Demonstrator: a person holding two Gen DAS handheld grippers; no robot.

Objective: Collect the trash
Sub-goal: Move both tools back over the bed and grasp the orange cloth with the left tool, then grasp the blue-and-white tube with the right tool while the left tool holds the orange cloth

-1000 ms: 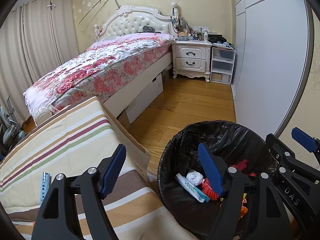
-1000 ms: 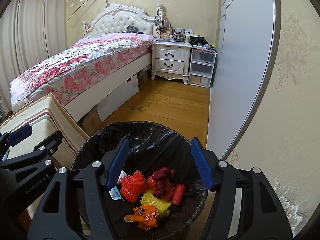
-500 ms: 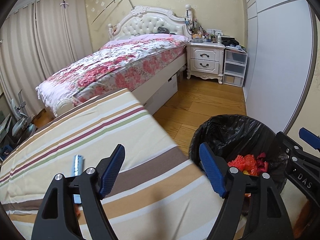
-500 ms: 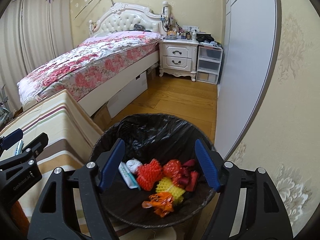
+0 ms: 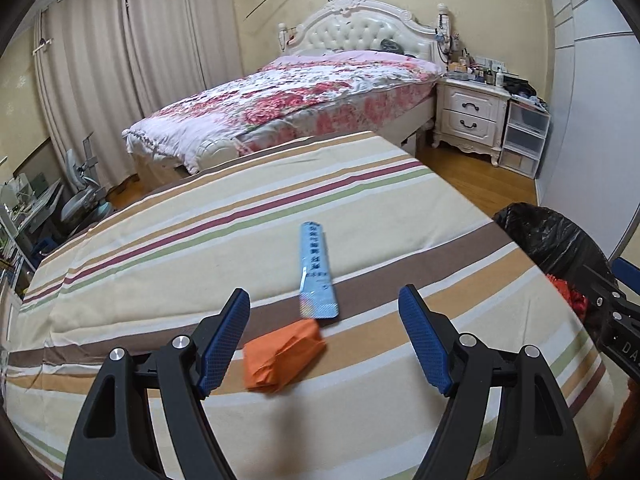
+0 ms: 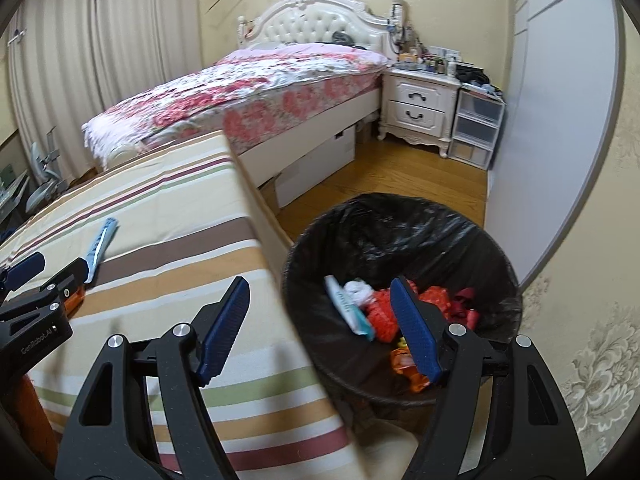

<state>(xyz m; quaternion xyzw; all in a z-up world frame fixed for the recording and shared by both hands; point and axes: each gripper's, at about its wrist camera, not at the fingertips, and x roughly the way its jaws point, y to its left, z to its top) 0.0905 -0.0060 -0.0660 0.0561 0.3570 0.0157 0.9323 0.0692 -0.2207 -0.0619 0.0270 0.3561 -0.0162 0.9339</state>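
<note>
An orange crumpled wrapper (image 5: 284,354) and a long light-blue packet (image 5: 316,272) lie on the striped cloth surface (image 5: 160,240). My left gripper (image 5: 324,340) is open and empty, hovering just above the orange wrapper, which sits between its fingers. My right gripper (image 6: 320,328) is open and empty, over the gap between the striped surface (image 6: 168,208) and the black-lined trash bin (image 6: 400,240). The bin holds red, orange, yellow and white trash (image 6: 380,312). The blue packet (image 6: 102,242) also shows in the right wrist view, with the left gripper (image 6: 44,276) beside it.
A bed with a floral cover (image 5: 300,96) stands behind the striped surface. A white nightstand (image 5: 468,116) and plastic drawers (image 5: 524,140) stand at the back right. A grey wardrobe door (image 6: 552,100) and wallpapered wall flank the bin. Wooden floor (image 6: 400,176) lies between.
My left gripper has swung left from over the bin to above the striped surface, now over the orange wrapper and blue packet. My right gripper has shifted left toward the bin's left rim.
</note>
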